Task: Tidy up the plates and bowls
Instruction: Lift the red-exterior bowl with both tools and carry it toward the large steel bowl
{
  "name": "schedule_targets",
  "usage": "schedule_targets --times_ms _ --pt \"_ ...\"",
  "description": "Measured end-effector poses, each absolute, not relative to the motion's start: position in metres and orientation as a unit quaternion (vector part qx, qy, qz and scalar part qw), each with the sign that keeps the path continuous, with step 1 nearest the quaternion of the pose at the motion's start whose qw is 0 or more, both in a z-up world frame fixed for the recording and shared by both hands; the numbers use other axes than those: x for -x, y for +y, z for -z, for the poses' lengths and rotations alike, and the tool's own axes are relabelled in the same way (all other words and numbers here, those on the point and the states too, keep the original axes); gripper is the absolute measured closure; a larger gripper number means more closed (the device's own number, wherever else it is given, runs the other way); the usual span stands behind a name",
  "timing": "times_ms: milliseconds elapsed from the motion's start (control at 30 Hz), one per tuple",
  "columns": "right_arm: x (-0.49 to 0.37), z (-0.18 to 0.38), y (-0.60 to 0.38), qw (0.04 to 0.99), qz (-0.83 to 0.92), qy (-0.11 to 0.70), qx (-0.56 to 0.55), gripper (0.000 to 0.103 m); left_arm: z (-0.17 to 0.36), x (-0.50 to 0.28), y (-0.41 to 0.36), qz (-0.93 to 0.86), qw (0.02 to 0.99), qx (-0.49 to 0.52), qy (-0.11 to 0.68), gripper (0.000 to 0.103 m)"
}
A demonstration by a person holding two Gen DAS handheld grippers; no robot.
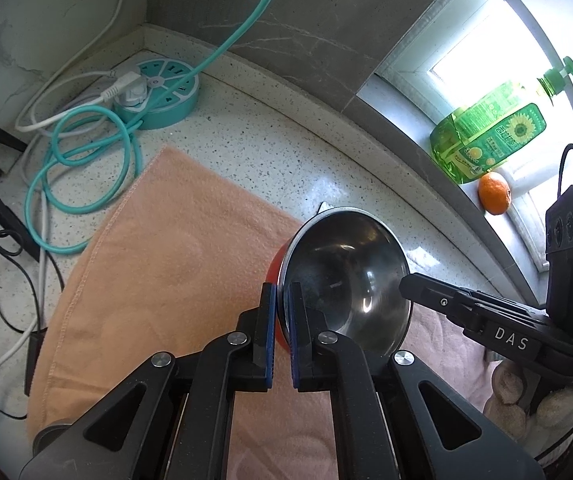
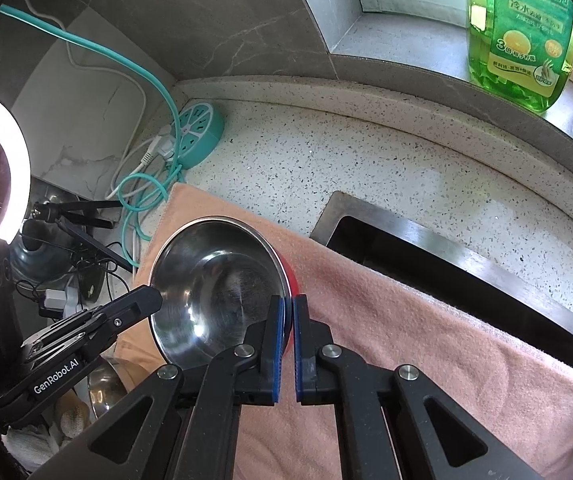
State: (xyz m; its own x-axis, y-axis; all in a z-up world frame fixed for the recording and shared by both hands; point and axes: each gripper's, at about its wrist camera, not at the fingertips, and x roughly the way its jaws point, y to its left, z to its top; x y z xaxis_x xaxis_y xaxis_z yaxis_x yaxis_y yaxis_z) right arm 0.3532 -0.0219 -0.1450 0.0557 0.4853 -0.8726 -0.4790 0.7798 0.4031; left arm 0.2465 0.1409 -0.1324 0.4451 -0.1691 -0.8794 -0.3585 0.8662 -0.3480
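Observation:
A steel bowl (image 1: 346,276) with a red outer wall is held tilted above the peach towel (image 1: 166,260). My left gripper (image 1: 284,292) is shut on the bowl's near rim, one pad inside and one outside. My right gripper (image 2: 288,304) is shut on the opposite rim of the same bowl (image 2: 214,280). In the left wrist view the right gripper's fingers (image 1: 426,288) reach the bowl from the right. In the right wrist view the left gripper's fingers (image 2: 142,300) touch the bowl's left rim.
A teal round power strip (image 1: 158,92) with teal and white cables sits at the counter's back corner. A green detergent bottle (image 1: 490,136) and an orange (image 1: 494,194) stand on the window sill. A sink (image 2: 446,272) lies right of the towel (image 2: 406,340). Another steel bowl (image 2: 104,388) lies low at the left.

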Motion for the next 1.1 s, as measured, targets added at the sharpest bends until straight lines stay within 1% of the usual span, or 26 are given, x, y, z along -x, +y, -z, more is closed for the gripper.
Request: schedule_targets --times_ms 500,1100 --pt "-0.321 0.116 -0.021 0.735 -0.335 0.590 -0.007 0.099 0.111 -0.215 0.146 -0.052 0.820 0.261 0.507 0.099" --pt "-0.256 0.082 -0.007 0.739 -0.354 0.573 -0.010 0.099 0.086 -0.154 0.164 -0.052 0.830 0.259 0.491 0.099"
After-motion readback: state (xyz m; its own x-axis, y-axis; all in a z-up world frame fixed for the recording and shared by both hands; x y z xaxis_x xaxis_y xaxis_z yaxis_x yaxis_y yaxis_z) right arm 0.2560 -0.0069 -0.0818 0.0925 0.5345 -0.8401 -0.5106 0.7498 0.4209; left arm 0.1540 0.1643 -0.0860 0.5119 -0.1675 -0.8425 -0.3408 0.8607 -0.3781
